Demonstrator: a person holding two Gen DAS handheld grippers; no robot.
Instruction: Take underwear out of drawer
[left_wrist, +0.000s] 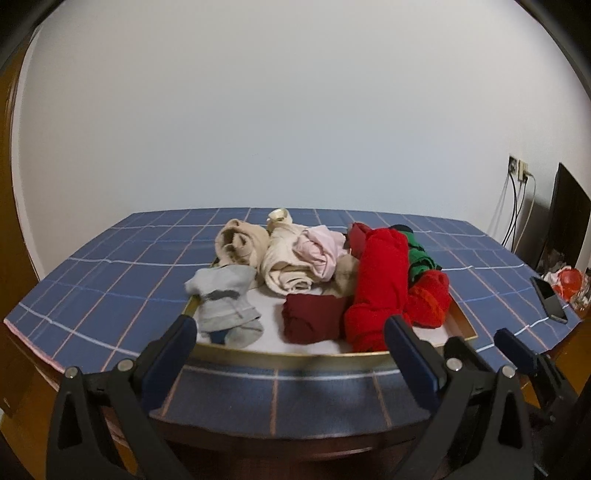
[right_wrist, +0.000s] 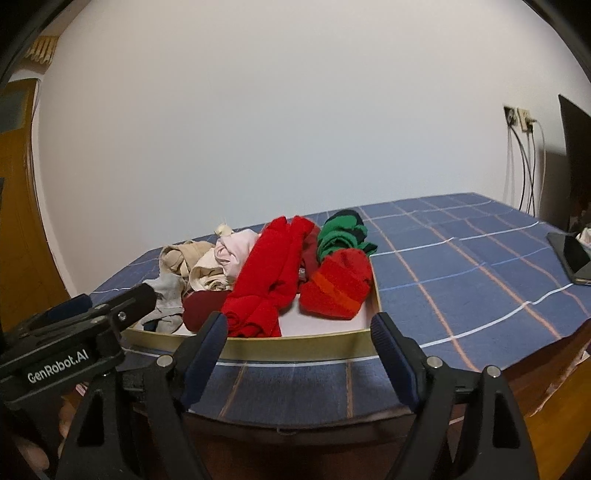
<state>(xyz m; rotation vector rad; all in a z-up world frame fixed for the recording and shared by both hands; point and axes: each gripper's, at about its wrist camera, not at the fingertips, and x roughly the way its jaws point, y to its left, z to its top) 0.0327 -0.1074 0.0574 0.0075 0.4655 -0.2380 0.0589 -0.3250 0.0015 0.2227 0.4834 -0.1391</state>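
A shallow gold-rimmed drawer tray (left_wrist: 288, 359) (right_wrist: 295, 341) lies on a blue checked tablecloth and holds a pile of rolled clothes. In it are a grey piece (left_wrist: 225, 302) (right_wrist: 166, 295), a dark red piece (left_wrist: 314, 317) (right_wrist: 201, 310), a long bright red piece (left_wrist: 376, 280) (right_wrist: 273, 273), beige pieces (left_wrist: 242, 240) (right_wrist: 184, 258), a pink piece (left_wrist: 321, 247) (right_wrist: 232, 251), a green piece (left_wrist: 419, 254) (right_wrist: 343, 230) and a red-orange roll (left_wrist: 430, 299) (right_wrist: 338, 288). My left gripper (left_wrist: 291, 341) is open and empty just before the tray's front rim. My right gripper (right_wrist: 299, 336) is open and empty at the tray's front right.
The table (left_wrist: 110, 266) (right_wrist: 461, 258) stands against a white wall. A black phone (left_wrist: 550, 299) (right_wrist: 572, 258) lies near the table's right edge. Wall sockets with cables (left_wrist: 517, 173) (right_wrist: 517, 118) and a dark screen (left_wrist: 565, 218) are at the right. A wooden door (right_wrist: 18, 221) is at the left.
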